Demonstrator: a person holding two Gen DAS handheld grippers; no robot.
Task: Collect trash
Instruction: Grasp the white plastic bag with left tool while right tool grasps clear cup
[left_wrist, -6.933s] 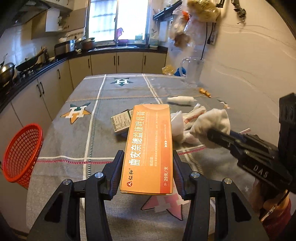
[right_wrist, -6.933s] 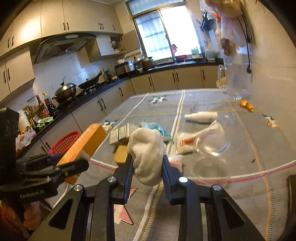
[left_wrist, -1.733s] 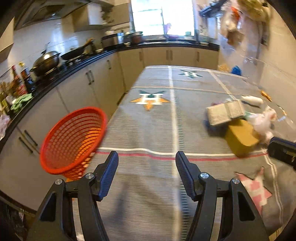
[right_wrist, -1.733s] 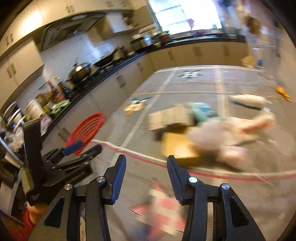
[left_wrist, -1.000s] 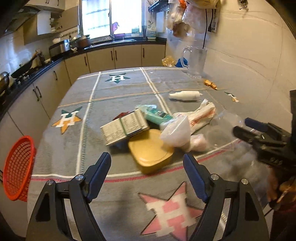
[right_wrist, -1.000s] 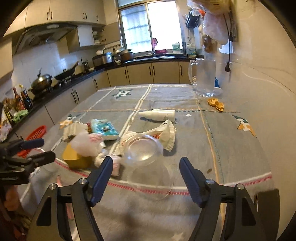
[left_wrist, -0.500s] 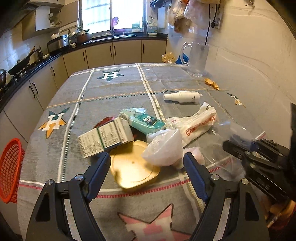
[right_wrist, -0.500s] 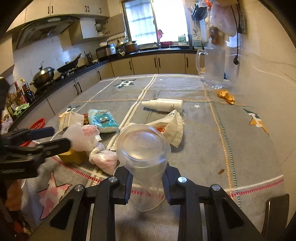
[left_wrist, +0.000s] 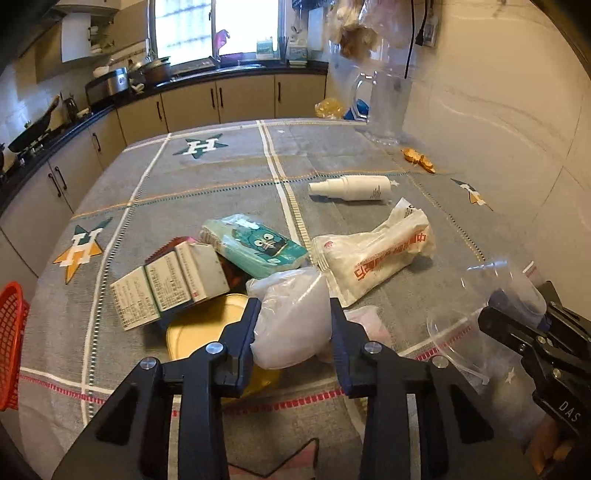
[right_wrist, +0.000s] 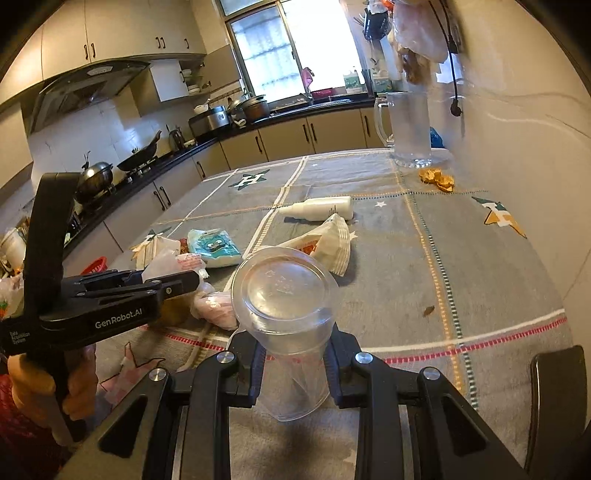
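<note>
Clamping a crumpled white plastic bag (left_wrist: 291, 325) between the closed-in fingers of the left gripper (left_wrist: 293, 332), low over the clutter at the near end of the table (left_wrist: 221, 177); gripping mid-bulk, likely so the limp film cannot slip out. Pinching a clear plastic cup (right_wrist: 284, 299) at its narrow end in the right gripper (right_wrist: 291, 363), wide mouth tipped forward, walls bowing slightly under the squeeze; judging the hold firm but easy to crush. Carrying one item per tool, apparently to empty both in a single trip. Remaining on the cloth: printed carton (left_wrist: 170, 284), teal tissue pack (left_wrist: 255, 245), yellow lid (left_wrist: 195, 332) under the bag, white wrapper with red print (left_wrist: 373, 254), spray bottle (left_wrist: 351, 188) lying flat, orange peel (left_wrist: 417, 158) beside the glass jug (left_wrist: 384, 107). Showing only an edge of the red basket (left_wrist: 11, 343) at far left, off the table edge, presumably the drop point. Judging collection well short of finished.
</note>
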